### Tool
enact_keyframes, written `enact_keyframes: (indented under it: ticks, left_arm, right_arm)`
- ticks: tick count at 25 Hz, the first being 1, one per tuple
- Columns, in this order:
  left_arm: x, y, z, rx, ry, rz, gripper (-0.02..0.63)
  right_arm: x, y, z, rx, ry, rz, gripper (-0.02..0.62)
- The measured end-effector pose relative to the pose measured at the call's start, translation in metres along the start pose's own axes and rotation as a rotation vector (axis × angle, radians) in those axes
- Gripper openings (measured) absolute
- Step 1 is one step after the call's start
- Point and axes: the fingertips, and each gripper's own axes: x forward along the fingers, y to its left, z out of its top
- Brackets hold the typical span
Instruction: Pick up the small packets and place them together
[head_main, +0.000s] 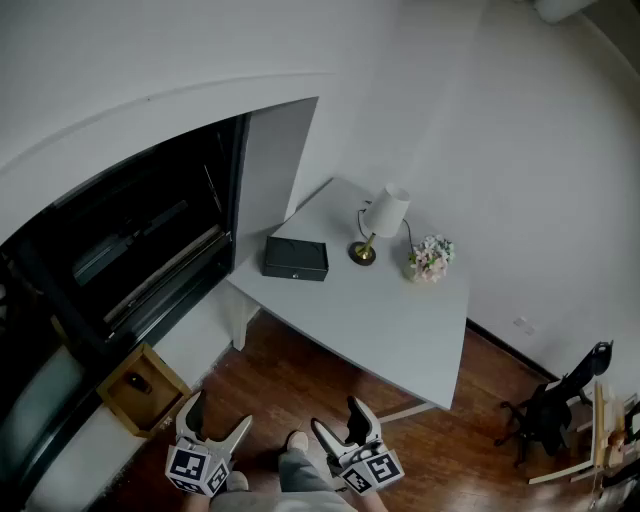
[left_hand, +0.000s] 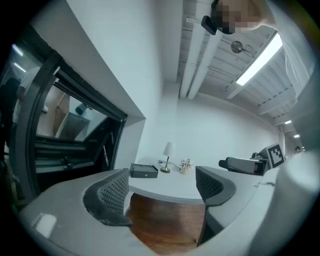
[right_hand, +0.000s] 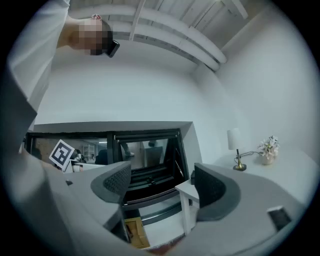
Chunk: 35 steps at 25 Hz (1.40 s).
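Two hand-held grippers hung low over the wood floor (head_main: 300, 385) at the bottom of the head view, well short of the white table (head_main: 385, 315). The left gripper (head_main: 218, 415) pointed level with its jaws wide apart, and its own view (left_hand: 162, 187) showed only floor and the table's near edge in the gap. The right gripper (head_main: 338, 418) was also level with its jaws spread, and its view (right_hand: 162, 182) showed nothing gripped, with a dark window (right_hand: 145, 165) beyond.

On the tabletop, a black box (head_main: 296, 258) sat by the left corner, close to the edge that meets the window wall. A lamp (head_main: 383, 222) with a white shade stood near the back edge, and a small bunch of flowers (head_main: 430, 258) stood just beside it, toward the back right corner. The front half of the tabletop was bare. The small packets could not be made out in any view.

A wooden crate (head_main: 140, 385) rested on the floor below the window (head_main: 130, 250), left of the grippers, while a black office chair (head_main: 550, 410) stood well apart by the right wall.
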Motion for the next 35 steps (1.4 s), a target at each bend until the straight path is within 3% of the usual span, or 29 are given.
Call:
enact_keyframes:
  ticks: [8,11,17,23,28,32,35]
  left_arm:
    - [0.131,-0.012,0.056,0.087,-0.051,0.008,0.403]
    - [0.179,-0.024,0.073,0.1,-0.055,0.001,0.403]
    - [0.236,-0.024,0.08,0.115,-0.031,-0.004,0.403]
    - [0.286,0.03,0.082,0.09,-0.016,-0.034,0.403]
    - [0.323,0.075,0.092,0.088,-0.003,-0.104,0.403]
    - [0.343,0.105,0.101,0.098,0.017,-0.141,0.403]
    - [0.353,0.118,0.103,0.094,0.019,-0.118,0.403]
  right_arm:
    - [0.071,-0.117,0.035,-0.066,-0.032,0.054,0.394]
    - [0.096,-0.156,0.041,-0.035,-0.026,0.063,0.394]
    - [0.132,-0.196,0.021,-0.02,0.066,0.098,0.394]
    - [0.203,-0.209,0.007,-0.026,0.134,0.087,0.394]
    - [0.269,-0.217,-0.031,0.009,0.267,-0.002,0.393]
    - [0.331,-0.237,-0.097,0.02,0.448,-0.046,0.393]
    - [0.37,-0.26,-0.145,0.075,0.549,-0.058,0.391]
